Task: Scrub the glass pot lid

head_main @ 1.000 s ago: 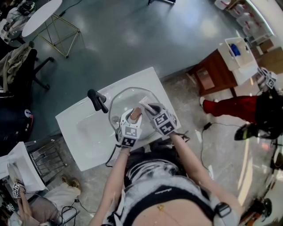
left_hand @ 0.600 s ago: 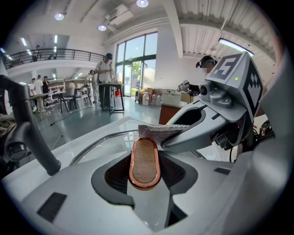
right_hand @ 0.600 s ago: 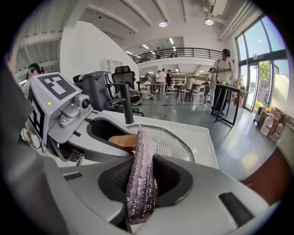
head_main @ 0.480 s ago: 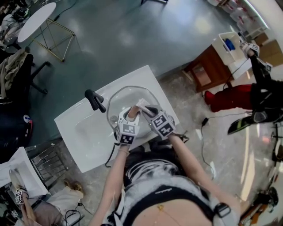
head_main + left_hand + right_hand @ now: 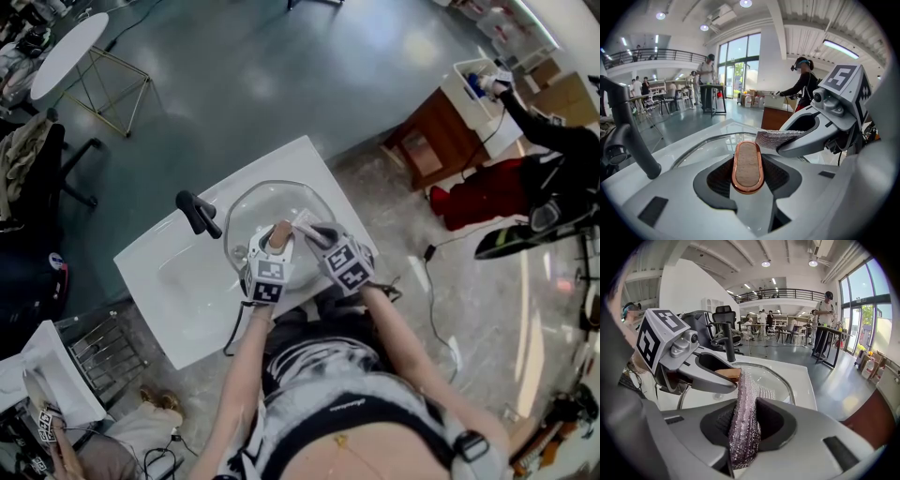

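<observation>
Glass pot lid (image 5: 267, 199): lies over the bowl of the white sink (image 5: 159, 272), straight ahead of both tongs, knob side turned up toward them. Clamped at its wood-faced, copper-rimmed knob (image 5: 747, 165) by the left tongs (image 5: 278, 240), one jaw pressed on each long side of the knob. Likely reason for that grip: offers the only solid handle on slippery glass, and stops the lid skidding or turning under the rubbing. Set over the sink, probably, so that water and loosened dirt drop into the bowl.

Right tongs (image 5: 743, 423): shut on a silvery scouring cloth (image 5: 746, 394), pinched on edge near its lower end, with most of it standing out past the jaw tips. Leaves soft mesh, not hard plastic, to meet the glass. Reaches in from the right of the left tongs, with the cloth's free end just beyond the knob and low over the glass. Contact there looks probable but cannot be confirmed.

Black faucet (image 5: 197, 214): off to the left of the left tongs, near the lid's rim, clear of both tongs.

Step in hand, by the look of it: scrubbing the patch beside the knob, with much of the wide dome yet to cover. Calls for a firm left grip and short strokes of the cloth. Main risks: a slip off the smooth knob, or a hard jaw tip knocking the glass
</observation>
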`<state>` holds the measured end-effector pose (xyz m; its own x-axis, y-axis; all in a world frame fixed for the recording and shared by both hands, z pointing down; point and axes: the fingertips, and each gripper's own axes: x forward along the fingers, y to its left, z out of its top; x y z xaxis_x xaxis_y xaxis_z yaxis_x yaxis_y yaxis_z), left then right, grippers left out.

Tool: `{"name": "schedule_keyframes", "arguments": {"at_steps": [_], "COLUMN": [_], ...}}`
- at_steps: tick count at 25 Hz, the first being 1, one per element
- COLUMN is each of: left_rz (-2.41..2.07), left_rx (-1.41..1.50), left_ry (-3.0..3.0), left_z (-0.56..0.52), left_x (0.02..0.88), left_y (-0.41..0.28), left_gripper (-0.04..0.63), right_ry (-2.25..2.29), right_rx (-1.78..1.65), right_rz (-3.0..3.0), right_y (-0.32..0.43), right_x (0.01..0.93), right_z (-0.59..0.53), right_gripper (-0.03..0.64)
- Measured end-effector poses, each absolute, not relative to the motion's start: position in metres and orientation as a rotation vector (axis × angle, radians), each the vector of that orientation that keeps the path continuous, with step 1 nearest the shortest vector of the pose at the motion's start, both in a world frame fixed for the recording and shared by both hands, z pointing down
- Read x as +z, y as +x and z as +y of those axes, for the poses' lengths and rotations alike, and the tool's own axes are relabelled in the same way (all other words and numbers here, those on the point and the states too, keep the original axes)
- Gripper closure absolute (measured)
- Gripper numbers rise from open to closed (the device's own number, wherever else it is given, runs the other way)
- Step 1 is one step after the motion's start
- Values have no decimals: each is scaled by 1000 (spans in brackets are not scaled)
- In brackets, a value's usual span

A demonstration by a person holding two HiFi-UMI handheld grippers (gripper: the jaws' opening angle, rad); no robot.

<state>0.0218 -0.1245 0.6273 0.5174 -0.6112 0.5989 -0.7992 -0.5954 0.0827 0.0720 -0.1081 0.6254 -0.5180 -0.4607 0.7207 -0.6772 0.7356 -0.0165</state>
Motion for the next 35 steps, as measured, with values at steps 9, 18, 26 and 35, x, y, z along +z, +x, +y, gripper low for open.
{"name": "schedule_keyframes", "arguments": {"at_steps": [9, 18, 26, 35], "left_rz": [-1174, -1153, -1138, -1073], "left_rx": [741, 761, 764, 734], "left_ry": [2422, 2402, 2399, 2389], "left_z": [-125, -123, -124, -122], "left_x": [632, 632, 626, 626], "left_y": [22, 21, 19, 19], "left_gripper": [428, 428, 430, 428], "right_ry": [990, 987, 933, 906], "right_rx": [482, 502, 427, 449], "right_rz": [-2158, -2149, -2148, -2160], "right_y": [105, 98, 77, 64], "right_x": [634, 632, 630, 628], "right_z": [-111, -101, -90, -85], "right_gripper": [526, 526, 526, 528]}}
